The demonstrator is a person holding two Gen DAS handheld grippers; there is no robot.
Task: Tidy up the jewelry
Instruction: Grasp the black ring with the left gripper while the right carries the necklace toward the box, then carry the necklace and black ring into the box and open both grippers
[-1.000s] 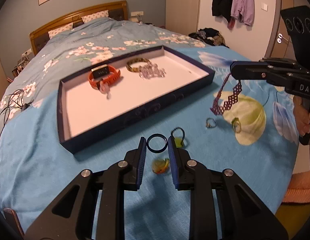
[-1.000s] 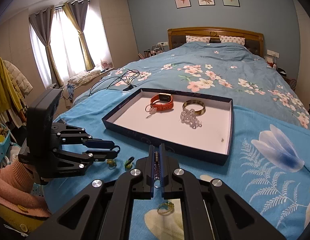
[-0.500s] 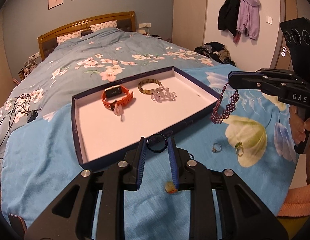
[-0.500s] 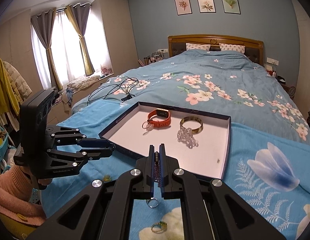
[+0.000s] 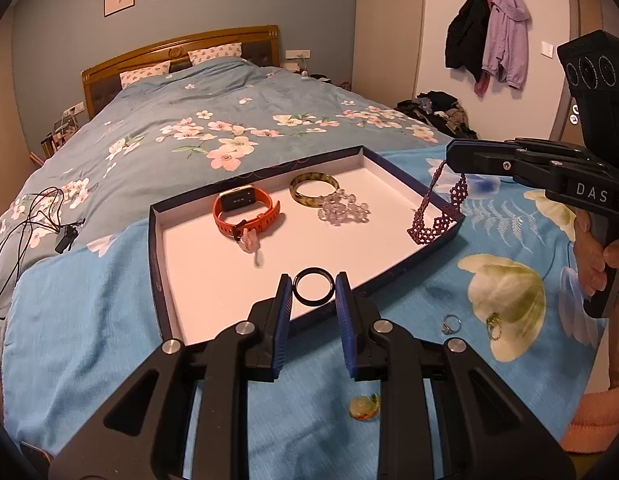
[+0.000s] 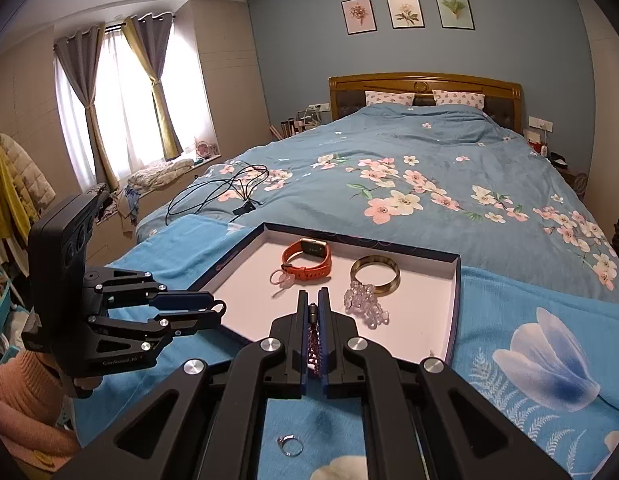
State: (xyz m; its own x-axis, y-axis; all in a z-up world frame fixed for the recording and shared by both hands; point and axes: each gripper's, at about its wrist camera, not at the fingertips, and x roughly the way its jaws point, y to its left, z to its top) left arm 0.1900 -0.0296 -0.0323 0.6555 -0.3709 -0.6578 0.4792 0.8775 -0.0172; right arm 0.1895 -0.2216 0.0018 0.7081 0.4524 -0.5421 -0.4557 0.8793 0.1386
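Pinching a smooth black ring (image 5: 313, 287) between its blue ribbed pads, the left gripper (image 5: 313, 304) is hovering over the shallow white-lined tray's (image 5: 157, 264) near edge, while the right gripper (image 5: 449, 156), clamped tight, is dangling a dark-red beaded lattice bracelet (image 5: 437, 216) above the tray's right corner.

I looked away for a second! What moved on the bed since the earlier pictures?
Both hand-held grippers rose and came toward the dark blue tray. The left one carried the black ring over the tray's near edge; the right one brought the dangling maroon beaded bracelet to its corner. Nothing was grabbed or dropped. The orange watch, the bangle and the loose rings stayed put.
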